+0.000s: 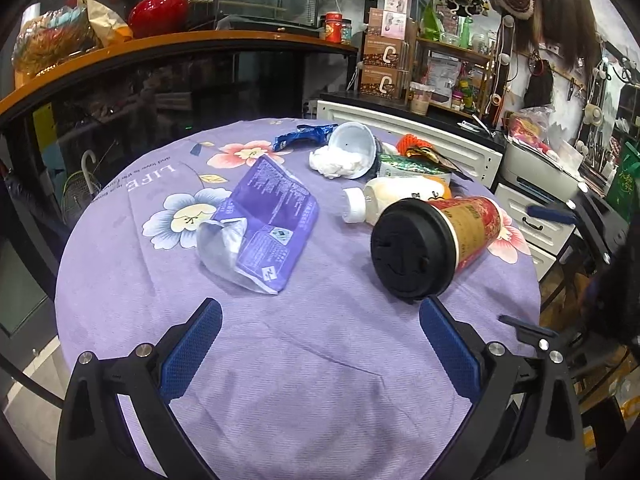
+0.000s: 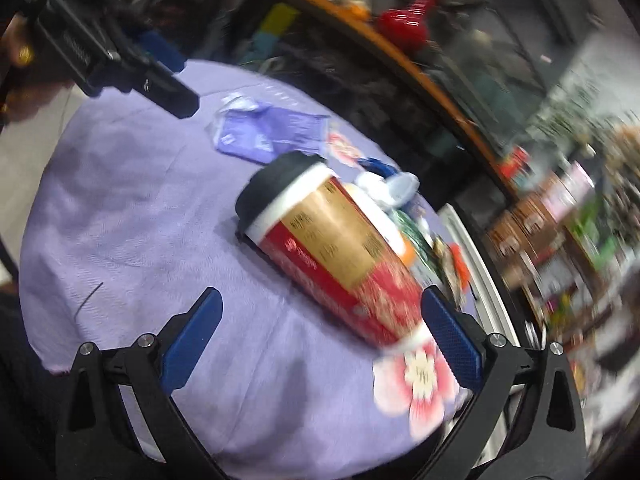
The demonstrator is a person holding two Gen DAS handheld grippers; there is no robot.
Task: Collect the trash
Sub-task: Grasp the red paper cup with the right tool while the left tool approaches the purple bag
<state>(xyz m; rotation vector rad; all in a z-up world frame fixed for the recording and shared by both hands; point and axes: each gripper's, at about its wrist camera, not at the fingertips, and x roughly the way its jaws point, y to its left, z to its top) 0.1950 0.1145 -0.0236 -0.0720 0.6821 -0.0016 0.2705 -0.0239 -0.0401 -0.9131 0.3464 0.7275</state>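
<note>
Trash lies on a round table under a purple floral cloth. A red and gold paper cup with a black lid lies on its side. Beside it are a white bottle, a purple wrapper, a tipped white cup with tissue, a blue wrapper and green and orange packets. My left gripper stands open just short of the paper cup, holding nothing. My right gripper is open, its fingers either side of the paper cup's base end. The left gripper shows at upper left there.
An orange-edged counter with a red vase curves behind the table. White drawers and cluttered shelves stand at the right. The right wrist view is motion-blurred. The table's edge falls off to the floor on the left.
</note>
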